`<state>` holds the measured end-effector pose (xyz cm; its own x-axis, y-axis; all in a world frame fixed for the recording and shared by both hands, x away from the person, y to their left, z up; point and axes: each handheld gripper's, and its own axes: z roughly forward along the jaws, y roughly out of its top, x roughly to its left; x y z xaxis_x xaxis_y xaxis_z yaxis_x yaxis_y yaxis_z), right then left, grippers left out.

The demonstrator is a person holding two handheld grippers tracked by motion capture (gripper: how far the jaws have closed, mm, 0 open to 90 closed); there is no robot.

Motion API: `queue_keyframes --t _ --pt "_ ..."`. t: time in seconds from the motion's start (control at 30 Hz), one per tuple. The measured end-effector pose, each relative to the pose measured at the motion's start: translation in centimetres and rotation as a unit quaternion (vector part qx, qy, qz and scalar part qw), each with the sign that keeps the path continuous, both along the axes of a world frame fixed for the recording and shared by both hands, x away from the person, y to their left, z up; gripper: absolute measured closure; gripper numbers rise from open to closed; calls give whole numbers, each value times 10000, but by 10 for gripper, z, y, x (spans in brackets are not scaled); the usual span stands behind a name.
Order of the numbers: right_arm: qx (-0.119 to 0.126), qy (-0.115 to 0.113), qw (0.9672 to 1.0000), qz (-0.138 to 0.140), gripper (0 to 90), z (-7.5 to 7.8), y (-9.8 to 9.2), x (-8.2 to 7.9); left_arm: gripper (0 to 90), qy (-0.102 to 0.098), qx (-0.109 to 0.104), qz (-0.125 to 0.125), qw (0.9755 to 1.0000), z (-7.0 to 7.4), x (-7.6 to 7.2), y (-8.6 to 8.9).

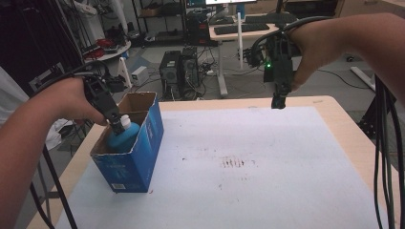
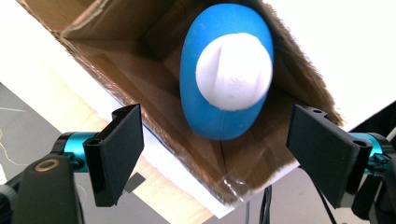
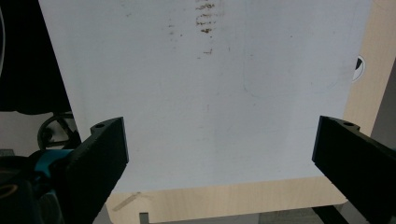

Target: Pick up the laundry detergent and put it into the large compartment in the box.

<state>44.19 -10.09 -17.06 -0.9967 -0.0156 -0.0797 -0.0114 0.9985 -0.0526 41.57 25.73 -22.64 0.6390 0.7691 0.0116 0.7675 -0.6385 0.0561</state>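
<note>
High view: my left hand-held gripper (image 1: 114, 125) hangs over the blue bottle with white cap (image 1: 123, 134) inside the open blue cardboard box (image 1: 138, 152), desk (image 1: 329, 106) at 9 o'clock | Left gripper view: jaws spread, gripping nothing; descending may snag the box wall and tip it | Right gripper view: right hand-held gripper (image 3: 219, 163) spread, idle.

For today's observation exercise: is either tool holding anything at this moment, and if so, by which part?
Nothing is held. The left tool hangs open above the blue bottle in the cardboard box, jaws clear of its white cap. The right tool is open over the table.
</note>
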Motion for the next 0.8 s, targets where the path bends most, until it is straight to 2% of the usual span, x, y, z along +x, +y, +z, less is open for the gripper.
queue_keyframes --t 0.13,0.17,0.2,0.33,0.4,0.57,0.63,0.7,0.8 --pt "-15 3 10000 -36 26 0 0 -1 176 9 -40 -113 9999 11 -2 -3" --pt "-14 5 10000 -41 26 0 0 -1 169 21 18 -164 9999 13 -2 -3" --pt "-12 3 10000 -50 26 1 -1 -1 163 6 -38 -105 9999 14 -3 -5" --pt "-11 23 10000 -40 26 1 -1 -1 161 106 55 -266 9996 21 -4 -8" --pt "-11 16 10000 -34 26 1 -2 -1 125 43 62 -301 9995 24 -5 -11" --pt "-3 23 10000 -75 26 1 -4 -1 125 -15 -31 -478 9989 33 -6 -19" --pt "-23 29 10000 -89 26 1 -4 -1 123 -25 -4 -544 9985 37 -7 -22" --pt "-27 28 10000 -88 26 1 -5 -1 71 -95 25 -587 9982 41 -7 -26" --pt "-14 23 10000 -66 26 2 -6 0 71 -95 4 -740 9972 45 -9 -33"
